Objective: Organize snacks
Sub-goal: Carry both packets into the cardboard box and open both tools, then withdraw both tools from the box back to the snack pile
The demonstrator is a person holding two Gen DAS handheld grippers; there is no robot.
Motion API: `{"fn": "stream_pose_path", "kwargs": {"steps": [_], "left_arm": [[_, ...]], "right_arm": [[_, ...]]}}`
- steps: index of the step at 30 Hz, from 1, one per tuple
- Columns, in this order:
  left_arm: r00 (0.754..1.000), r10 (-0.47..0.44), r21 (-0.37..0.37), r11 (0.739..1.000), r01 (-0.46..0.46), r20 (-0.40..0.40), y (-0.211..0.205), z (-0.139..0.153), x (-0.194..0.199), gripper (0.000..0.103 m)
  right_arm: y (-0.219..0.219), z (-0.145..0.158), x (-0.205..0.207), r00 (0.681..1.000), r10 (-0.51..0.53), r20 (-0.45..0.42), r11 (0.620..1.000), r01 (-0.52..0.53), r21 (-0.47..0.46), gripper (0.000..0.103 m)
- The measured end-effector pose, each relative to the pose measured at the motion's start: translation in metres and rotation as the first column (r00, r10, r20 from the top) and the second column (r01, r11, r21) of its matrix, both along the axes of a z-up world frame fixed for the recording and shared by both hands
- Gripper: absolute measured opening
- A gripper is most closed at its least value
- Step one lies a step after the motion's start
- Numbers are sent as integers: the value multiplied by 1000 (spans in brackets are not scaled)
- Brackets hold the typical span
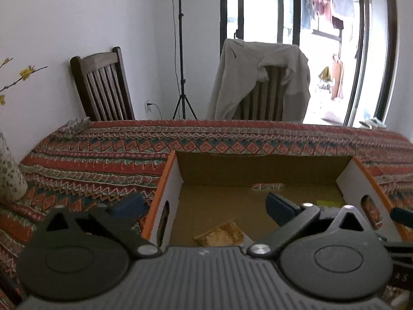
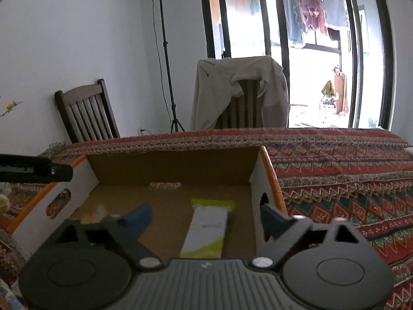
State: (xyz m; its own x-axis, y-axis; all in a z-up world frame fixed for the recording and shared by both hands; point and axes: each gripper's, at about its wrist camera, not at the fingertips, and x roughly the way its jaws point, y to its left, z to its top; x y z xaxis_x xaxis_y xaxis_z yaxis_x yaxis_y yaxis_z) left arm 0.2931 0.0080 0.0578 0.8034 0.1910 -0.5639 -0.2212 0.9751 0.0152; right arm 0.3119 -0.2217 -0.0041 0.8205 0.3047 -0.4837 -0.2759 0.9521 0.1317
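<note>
Open cardboard box with white outer walls and orange rim point(image 2: 268, 166), standing on counter draped in red, green and orange zigzag-patterned cloth point(image 2: 335, 170); serves as the snack container. Contents, item one: flat white-and-lime-green snack bar wrapper point(image 2: 206, 228), lying lengthwise on the box floor, between the fingers of the right gripper point(image 2: 205, 219) and nearer the right-hand one, untouched by either. Item two: small tan, crinkled snack packet point(image 1: 222, 235), flat on the box floor just ahead of the left gripper point(image 1: 206, 206), roughly midway between its fingers, touching neither. Right gripper: fingers spread wide, nothing held, left-hand finger inside the box, right-hand finger at the box's right wall. Left gripper: fingers spread wide, nothing held, straddling the box's left wall, with the right-hand finger over the box floor and the left-hand finger outside above the cloth. Progress, as a judgement: two snacks deposited in the box, both grippers free. Remainder: no further snacks visible on the cloth in either view, so unknown whether more await; neater alignment of the two items possibly outstanding. Also present: floral cream vase point(image 1: 7, 175) left of the left gripper's fingers; two wooden chairs and a tripod beyond the counter.
</note>
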Motion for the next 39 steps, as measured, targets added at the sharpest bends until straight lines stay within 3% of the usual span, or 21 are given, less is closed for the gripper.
{"fn": "stream_pose_path", "kwargs": {"steps": [6,12,22,34,39], "left_arm": [[998,1,-35,999,1,65,7,14,-25,103],[993,-24,-34,999,28,112,9,26,-59,103],[984,-61,-89,993,76,169,1,26,-112,103],[972,-96,-90,989,118,216,-12,16,-178,103],[974,-58,-113,990,85,220,-10,7,-206,103]], "right_arm": [[-5,10,-12,999,-1,36,1000,0,6,103],[-10,36,-35,992,-13,127,1000,12,6,103],[-17,60,-81,983,6,185,999,3,-45,103],[-35,50,-147,984,27,176,998,-16,-67,103],[-40,37,-175,988,40,149,997,-29,-74,103]]}}
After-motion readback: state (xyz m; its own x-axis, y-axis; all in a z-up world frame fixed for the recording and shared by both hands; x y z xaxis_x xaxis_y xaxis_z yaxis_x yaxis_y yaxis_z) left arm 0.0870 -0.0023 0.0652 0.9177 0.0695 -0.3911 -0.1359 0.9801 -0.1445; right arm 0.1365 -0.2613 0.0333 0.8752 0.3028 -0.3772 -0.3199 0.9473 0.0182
